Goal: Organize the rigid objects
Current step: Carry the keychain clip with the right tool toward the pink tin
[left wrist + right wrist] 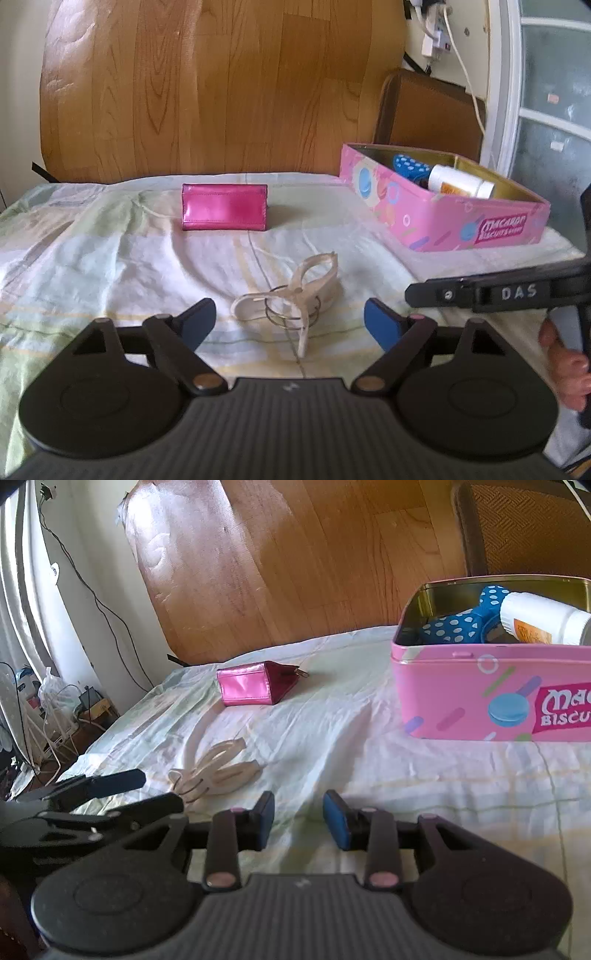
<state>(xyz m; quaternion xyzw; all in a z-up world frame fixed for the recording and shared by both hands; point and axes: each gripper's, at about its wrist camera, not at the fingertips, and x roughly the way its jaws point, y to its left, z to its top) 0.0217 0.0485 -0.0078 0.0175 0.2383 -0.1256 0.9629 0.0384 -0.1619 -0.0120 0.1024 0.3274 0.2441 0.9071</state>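
Now the left gripper (290, 325), jaws wide, brackets the clip (295, 295) at 12 o'clock on the sheet (110, 258). Close squarely across the spring, then carry to the tin (443, 218) at 2 o'clock. Right gripper (298, 818): jaws narrow, empty.

- Pink tin (480, 705): right end cut by frame edge in right wrist view; print reads only "Mac… Biscu…".
- White bottle (543, 622): cap end cut off; orange label text too small to read.
- Blue dotted item (410, 167): mostly hidden behind tin wall & bottle; type unclear.
- Hand (567, 363): fingers only, rest out of frame.
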